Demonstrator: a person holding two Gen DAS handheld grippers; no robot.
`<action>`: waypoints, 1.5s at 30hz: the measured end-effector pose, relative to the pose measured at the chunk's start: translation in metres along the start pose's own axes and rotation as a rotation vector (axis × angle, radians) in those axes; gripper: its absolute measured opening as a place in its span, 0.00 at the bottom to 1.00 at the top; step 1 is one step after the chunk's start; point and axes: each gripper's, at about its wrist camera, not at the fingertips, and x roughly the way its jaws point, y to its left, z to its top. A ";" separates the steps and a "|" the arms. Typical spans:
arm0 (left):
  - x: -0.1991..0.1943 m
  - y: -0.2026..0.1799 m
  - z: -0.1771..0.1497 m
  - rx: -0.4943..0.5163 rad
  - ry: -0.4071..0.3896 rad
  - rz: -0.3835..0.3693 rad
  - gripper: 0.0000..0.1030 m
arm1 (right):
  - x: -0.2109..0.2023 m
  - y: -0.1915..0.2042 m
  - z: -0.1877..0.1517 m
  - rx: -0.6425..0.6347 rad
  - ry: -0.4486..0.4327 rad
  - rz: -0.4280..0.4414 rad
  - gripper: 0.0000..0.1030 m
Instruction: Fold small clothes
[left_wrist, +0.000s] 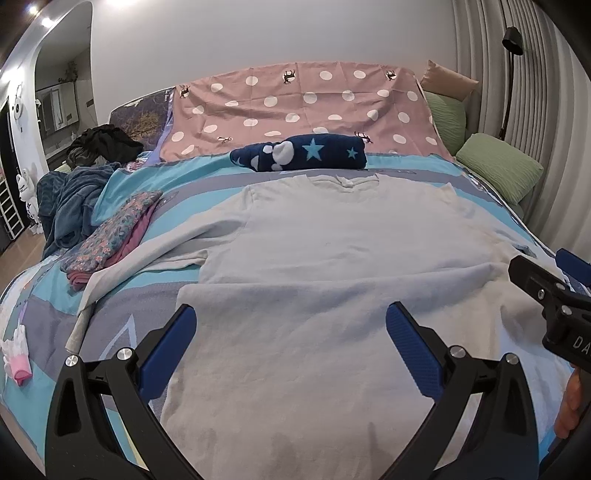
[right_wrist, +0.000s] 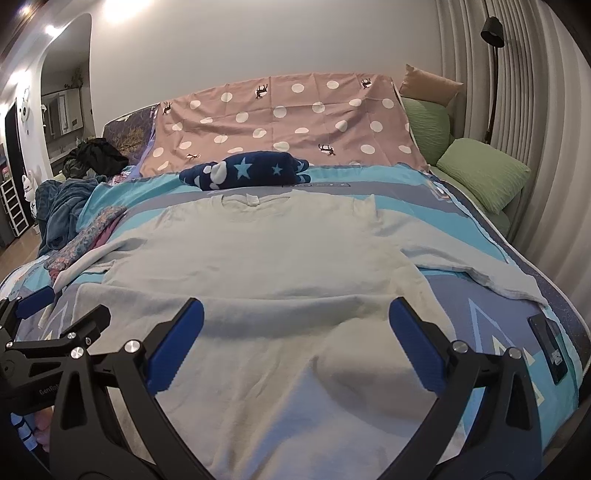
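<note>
We work over the bed (left_wrist: 110, 317), whose striped blue cover carries the whole job. The shirt (left_wrist: 332, 236), a pale long-sleeved top, lies flat at mid-bed with its collar toward the dotted sheet (left_wrist: 295, 107). Its hem end appears already folded up over the body, forming a ridge across the near half. One sleeve (left_wrist: 147, 254) trails toward our left; the other sleeve (right_wrist: 480, 273) trails to our right.

Risks, as we judge them:
- The sleeves lie spread and uneven. A fold made now would likely trap them crooked.
- The fabric is soft and the cover beneath is loose. A deep pinch may gather the cover with the shirt.
- The folded layer rests unpinned; dragging one corner alone would skew it.
- A phone (right_wrist: 548, 347) lies on the cover near our right; a swept sleeve could catch it.
- The floral stack (left_wrist: 114, 229) sits just beside the left sleeve and could be disturbed.

The left gripper (left_wrist: 291, 350) hovers over the near shirt panel with its jaws wide apart, holding nothing. The right gripper (right_wrist: 295, 343) stands likewise, jaws fully apart and empty, above the ridge. Whether either pad touches the cloth, we cannot tell. Each gripper shows at the edge of the other's view, so they are near one another.
</note>
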 end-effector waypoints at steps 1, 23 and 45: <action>0.000 0.001 0.000 -0.002 -0.001 0.000 0.99 | 0.000 0.001 0.000 -0.001 0.001 -0.002 0.98; 0.015 0.041 -0.001 -0.069 0.013 0.001 0.99 | 0.020 0.037 0.010 -0.065 0.029 -0.024 0.98; 0.052 0.122 -0.004 -0.231 0.102 -0.093 0.99 | 0.067 0.067 0.019 -0.101 0.115 -0.041 0.98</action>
